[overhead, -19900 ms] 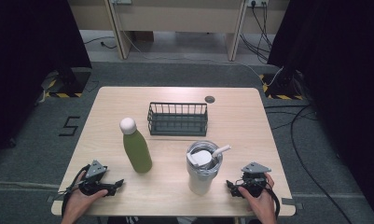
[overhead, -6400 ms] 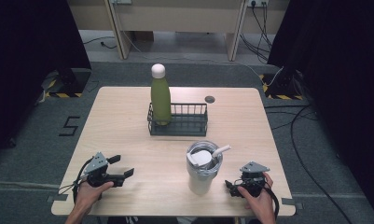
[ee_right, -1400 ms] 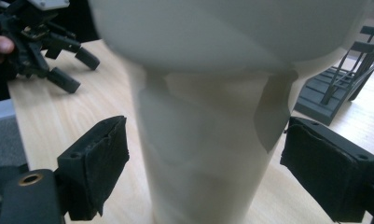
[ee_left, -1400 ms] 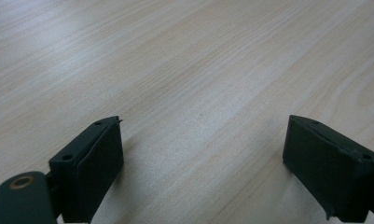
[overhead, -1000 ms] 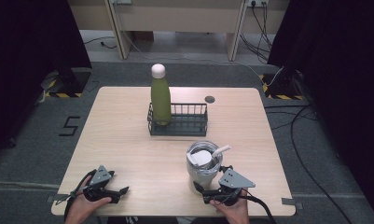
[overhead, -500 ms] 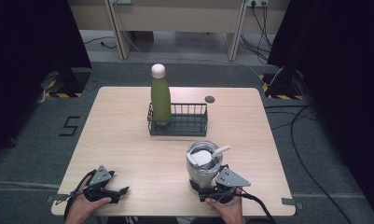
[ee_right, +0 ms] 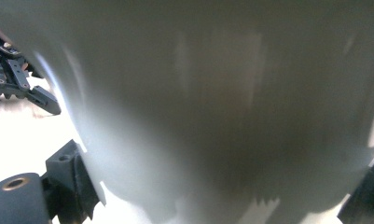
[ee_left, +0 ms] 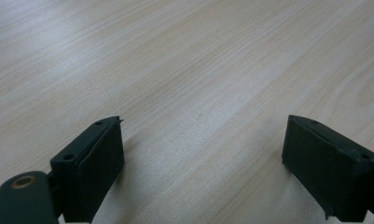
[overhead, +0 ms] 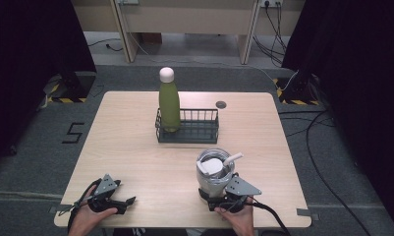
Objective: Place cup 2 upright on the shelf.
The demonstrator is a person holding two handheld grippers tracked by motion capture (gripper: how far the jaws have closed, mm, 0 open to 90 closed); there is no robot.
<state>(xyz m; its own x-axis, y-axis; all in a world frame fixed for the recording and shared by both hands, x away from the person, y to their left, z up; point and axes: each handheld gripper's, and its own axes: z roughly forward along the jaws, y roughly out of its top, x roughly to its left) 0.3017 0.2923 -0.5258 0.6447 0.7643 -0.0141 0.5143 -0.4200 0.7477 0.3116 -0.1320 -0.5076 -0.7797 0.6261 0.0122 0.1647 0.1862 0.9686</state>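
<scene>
Right gripper view: steel tumbler (ee_right: pixel 222 107) is seen dead ahead of the right hand-held gripper (ee_right: pixel 222 205), upright, between jaws that have just been closing; pad contact cannot be told. Left hand-held gripper (overhead: pixel 117 202) is spread, well apart on the tabletop (overhead: pixel 135 147).

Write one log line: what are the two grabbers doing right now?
left gripper: open, on table | right gripper: jaws closing around steel cup | green bottle: in basket
</scene>
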